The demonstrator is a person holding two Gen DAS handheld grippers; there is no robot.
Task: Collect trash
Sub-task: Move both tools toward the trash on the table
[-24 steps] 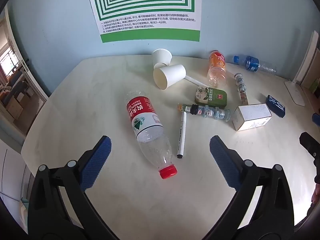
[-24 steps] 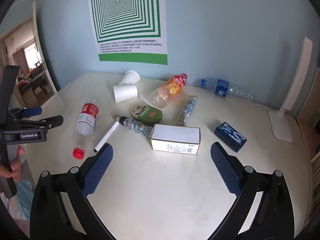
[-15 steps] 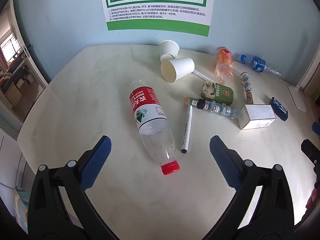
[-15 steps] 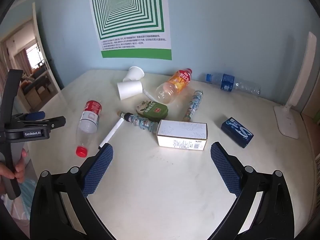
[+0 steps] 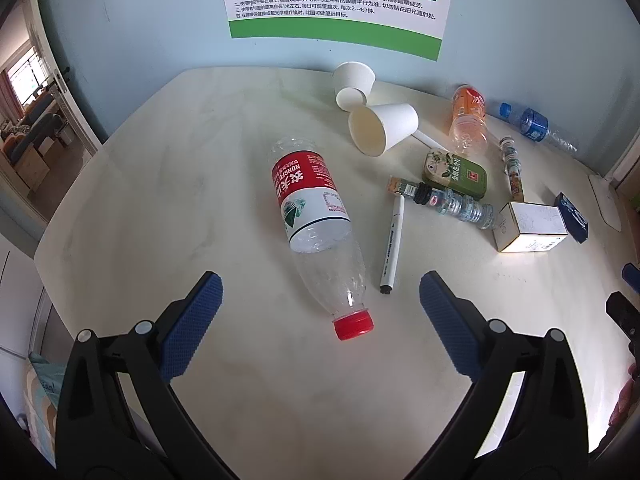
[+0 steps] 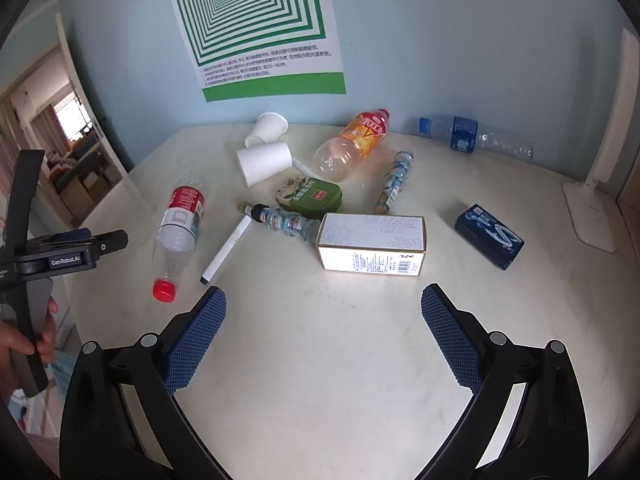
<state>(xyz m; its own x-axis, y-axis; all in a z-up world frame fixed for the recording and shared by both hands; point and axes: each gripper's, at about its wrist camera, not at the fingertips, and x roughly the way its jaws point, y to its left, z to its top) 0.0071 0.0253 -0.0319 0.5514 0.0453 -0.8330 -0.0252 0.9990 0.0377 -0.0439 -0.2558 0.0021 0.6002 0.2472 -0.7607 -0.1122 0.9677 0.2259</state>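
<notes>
Since the earlier frame, the left gripper (image 5: 320,300) has advanced toward the red-capped bottle (image 5: 318,224), which now lies nearer its wide, empty jaws, cap pointing at six o'clock. Right gripper (image 6: 322,316) has closed in on the white carton (image 6: 372,242) at twelve o'clock; its jaws also stand wide, holding nothing. On the table (image 6: 360,360), the marker (image 5: 392,246) lies just beside the bottle at three o'clock. Paper cups (image 5: 382,128), orange bottle (image 6: 354,144) and green tin (image 6: 314,198) lie beyond, untouched.
</notes>
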